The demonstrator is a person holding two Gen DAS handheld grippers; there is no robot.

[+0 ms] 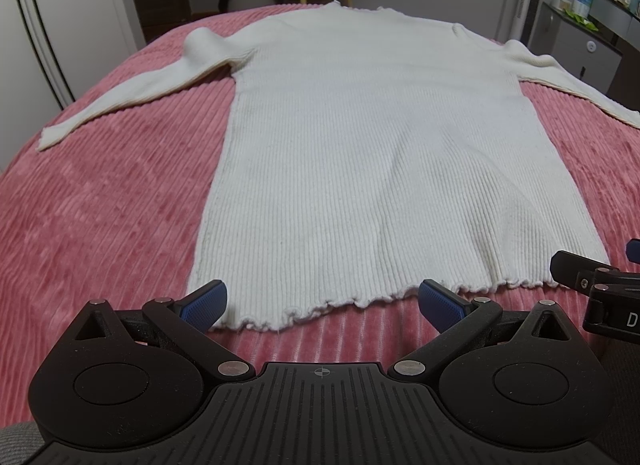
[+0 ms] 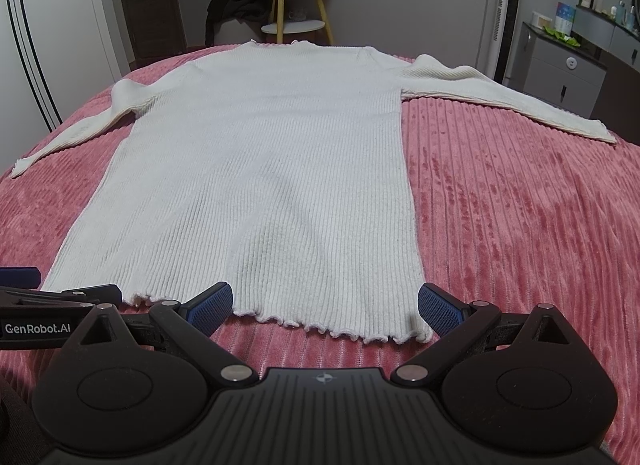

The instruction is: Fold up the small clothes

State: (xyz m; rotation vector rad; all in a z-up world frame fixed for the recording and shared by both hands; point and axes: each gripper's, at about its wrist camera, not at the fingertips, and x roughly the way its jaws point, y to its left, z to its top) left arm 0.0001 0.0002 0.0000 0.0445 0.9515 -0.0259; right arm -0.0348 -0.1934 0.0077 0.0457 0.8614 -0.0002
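A cream ribbed long-sleeved sweater (image 1: 360, 145) lies flat on a pink corduroy bedspread (image 1: 100, 205), hem towards me, neck at the far end, both sleeves spread out to the sides. It also shows in the right wrist view (image 2: 272, 169). My left gripper (image 1: 322, 303) is open and empty, just short of the frilled hem near its left corner. My right gripper (image 2: 325, 305) is open and empty, just short of the hem near its right corner. Each gripper shows at the edge of the other's view.
Beyond the far edge of the bed stand a small wooden stool-like table (image 2: 296, 21) with dark clothing (image 2: 236, 5) draped beside it, a grey cabinet (image 2: 560, 77) at the right, and a white wardrobe (image 2: 48, 45) at the left.
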